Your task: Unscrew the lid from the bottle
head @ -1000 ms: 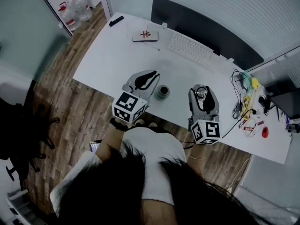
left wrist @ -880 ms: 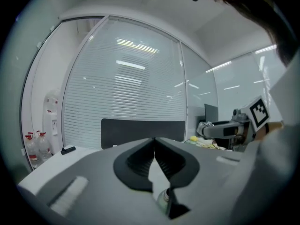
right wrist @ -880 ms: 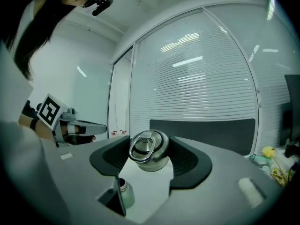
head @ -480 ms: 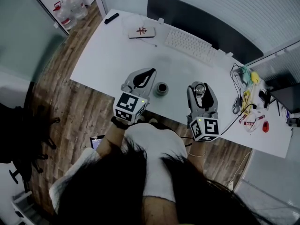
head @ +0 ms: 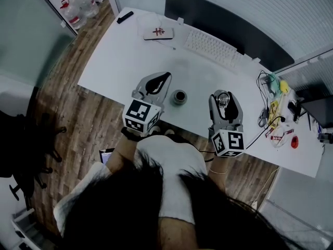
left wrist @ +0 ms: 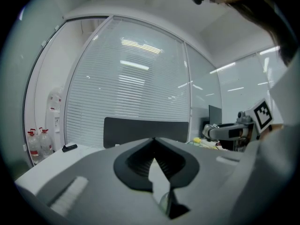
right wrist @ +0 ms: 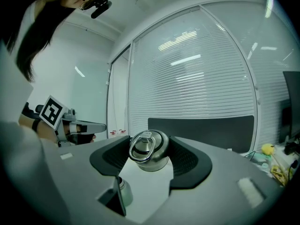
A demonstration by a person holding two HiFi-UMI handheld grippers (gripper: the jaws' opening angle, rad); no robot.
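Observation:
A small metal bottle (head: 179,97) stands upright and uncapped on the white table (head: 119,61), between the two grippers. Its round metal lid (head: 223,102), topped with a ring, sits in my right gripper (head: 225,98), which is shut on it just right of the bottle. In the right gripper view the lid (right wrist: 149,150) is squeezed between the dark pads (right wrist: 185,161) of the gripper (right wrist: 149,144), with the bottle (right wrist: 123,191) lower left. My left gripper (head: 165,77) lies just left of the bottle, jaws shut on nothing; its tips (left wrist: 153,139) meet.
A white keyboard (head: 213,48) and a dark monitor (head: 229,22) lie at the table's back. A flat box (head: 158,33) and a black remote (head: 125,17) sit at the back left. Cables and small items (head: 276,108) crowd the right. Water jugs (head: 78,7) stand on the floor.
The left gripper's jaws have closed with nothing between them and it has drawn slightly away from the bottle. The right gripper still holds the lid in the same place.

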